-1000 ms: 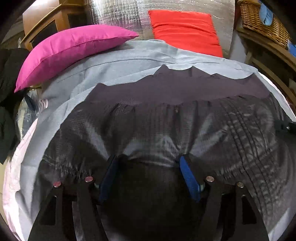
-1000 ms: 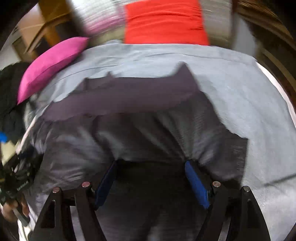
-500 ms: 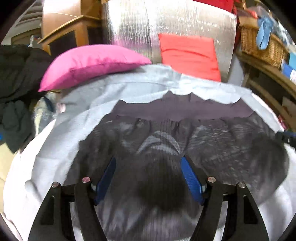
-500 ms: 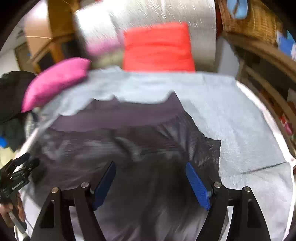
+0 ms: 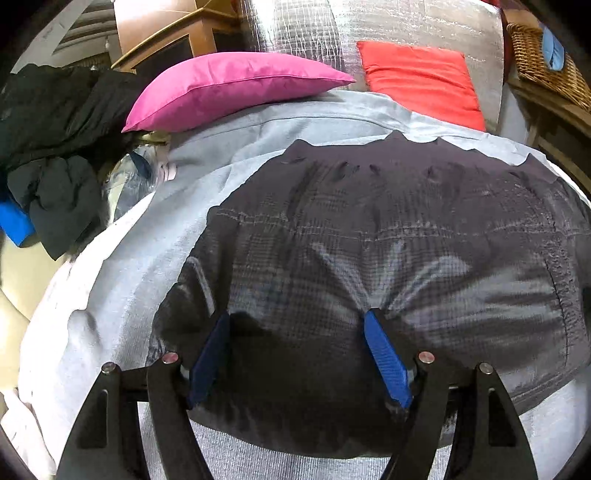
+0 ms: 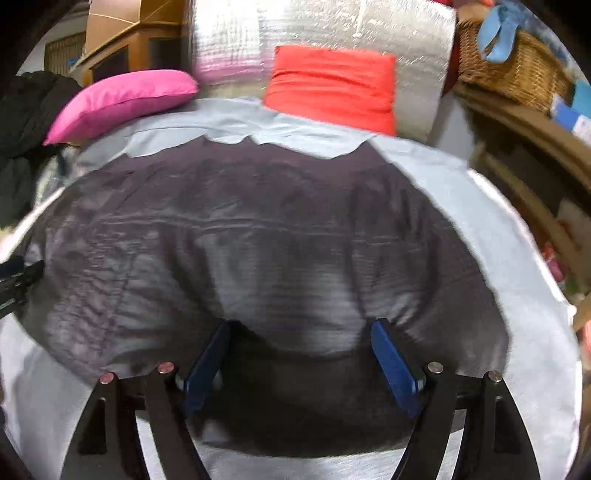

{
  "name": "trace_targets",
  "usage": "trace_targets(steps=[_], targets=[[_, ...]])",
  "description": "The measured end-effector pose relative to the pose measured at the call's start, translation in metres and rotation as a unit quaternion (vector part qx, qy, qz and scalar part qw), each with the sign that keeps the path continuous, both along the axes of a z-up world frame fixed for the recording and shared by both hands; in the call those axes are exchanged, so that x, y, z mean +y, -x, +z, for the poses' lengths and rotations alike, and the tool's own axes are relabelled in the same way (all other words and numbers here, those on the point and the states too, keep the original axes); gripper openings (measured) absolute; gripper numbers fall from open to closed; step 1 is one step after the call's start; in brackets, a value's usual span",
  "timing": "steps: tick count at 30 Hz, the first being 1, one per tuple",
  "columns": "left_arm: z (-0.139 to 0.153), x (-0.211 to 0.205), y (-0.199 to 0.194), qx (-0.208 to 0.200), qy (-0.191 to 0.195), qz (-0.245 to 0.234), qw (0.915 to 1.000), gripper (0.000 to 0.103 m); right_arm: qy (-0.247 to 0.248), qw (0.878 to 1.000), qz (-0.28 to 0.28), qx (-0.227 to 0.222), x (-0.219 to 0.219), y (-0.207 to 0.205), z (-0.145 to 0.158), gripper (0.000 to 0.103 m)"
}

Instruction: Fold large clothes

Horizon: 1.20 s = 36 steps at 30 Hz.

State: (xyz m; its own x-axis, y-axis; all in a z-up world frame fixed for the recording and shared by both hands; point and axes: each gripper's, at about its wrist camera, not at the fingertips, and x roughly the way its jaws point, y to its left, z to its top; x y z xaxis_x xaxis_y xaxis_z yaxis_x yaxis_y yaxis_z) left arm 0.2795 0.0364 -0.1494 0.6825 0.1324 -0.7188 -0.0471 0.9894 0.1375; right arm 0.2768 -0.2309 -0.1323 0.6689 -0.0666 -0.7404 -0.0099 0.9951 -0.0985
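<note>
A large dark grey garment [image 5: 388, 229] lies spread on a light blue sheet [image 5: 155, 258], its scalloped far edge towards the pillows. My left gripper [image 5: 295, 315] stands wide and its jaws are opening. Its blue pads [image 5: 388, 365] rest on the garment's near part, and creases fan out from the right pad's tip. In the right wrist view the same garment [image 6: 277, 229] fills the middle. My right gripper [image 6: 303, 324] is open too, with dark cloth lying between its pads and not pinched. The left gripper's black tip [image 6: 18, 273] shows at that view's left edge.
A pink pillow [image 5: 229, 88] and a red cushion [image 5: 421, 81] lean on a silver foil panel [image 5: 369, 26] at the bed's head. Dark clothes [image 5: 55, 147] are piled on the left. A wicker basket [image 6: 513, 62] sits on wooden shelves [image 6: 524, 155] at the right.
Both grippers have drawn back across the bed. The garment now lies flatter and wider, and its near edge shows under the fingers with sheet below it.
</note>
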Motion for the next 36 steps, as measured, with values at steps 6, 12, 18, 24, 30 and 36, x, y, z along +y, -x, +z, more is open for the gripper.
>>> trace_targets(steps=[6, 12, 18, 24, 30, 36], targets=[[0.027, 0.006, 0.012, -0.014, 0.024, 0.02, 0.9994, 0.076, -0.016, 1.0, -0.016, 0.012, -0.006, 0.001, 0.01, 0.082], [0.062, -0.036, 0.018, -0.045, 0.064, -0.026, 0.9966, 0.077, -0.04, 0.999, 0.009, -0.023, 0.008, -0.014, 0.06, 0.083], [0.026, -0.086, -0.011, 0.006, 0.022, -0.047, 0.9986, 0.077, -0.013, 0.999, 0.033, 0.036, 0.034, -0.077, 0.049, 0.083], [-0.001, -0.085, -0.025, 0.027, 0.008, -0.041, 0.9988, 0.081, 0.009, 0.996, 0.002, 0.091, 0.024, -0.104, 0.002, 0.091], [0.004, -0.083, -0.029, 0.03, 0.015, -0.047, 0.9983, 0.082, 0.007, 0.995, -0.005, 0.102, 0.021, -0.113, -0.002, 0.094], [0.047, -0.039, 0.011, -0.036, 0.041, -0.017, 0.9983, 0.081, -0.02, 1.0, -0.005, 0.023, 0.011, -0.067, 0.041, 0.095]])
